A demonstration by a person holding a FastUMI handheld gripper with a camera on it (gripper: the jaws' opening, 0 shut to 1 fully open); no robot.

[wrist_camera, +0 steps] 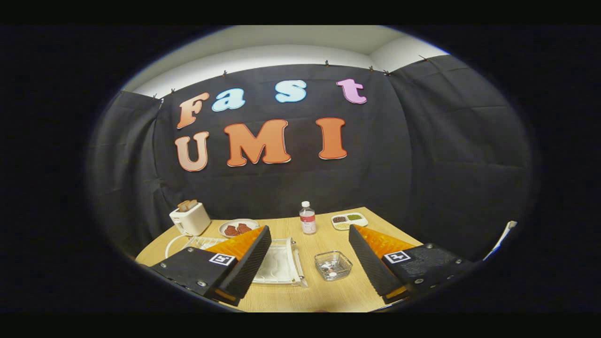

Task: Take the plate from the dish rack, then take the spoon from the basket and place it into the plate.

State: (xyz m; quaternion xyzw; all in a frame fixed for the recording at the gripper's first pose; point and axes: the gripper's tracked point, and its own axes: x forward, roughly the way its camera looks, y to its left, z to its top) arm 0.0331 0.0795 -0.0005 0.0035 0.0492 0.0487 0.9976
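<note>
My gripper [310,228] is open and held high above the wooden table [305,293], its black and orange fingers spread wide with nothing between them. A white dish rack [280,263] lies on the table below, partly hidden by the left finger [244,263]. I cannot make out a plate in the rack from here. A small clear basket [333,265] stands to the right of the rack, between the two fingers, with a small pale thing in its bottom. Whether that is the spoon I cannot tell.
At the table's far side stand a white toaster [190,218] with bread in it, a small plate of red food [238,228], a clear bottle [307,218] and a white divided dish [350,220]. A white cable [170,244] curls by the toaster.
</note>
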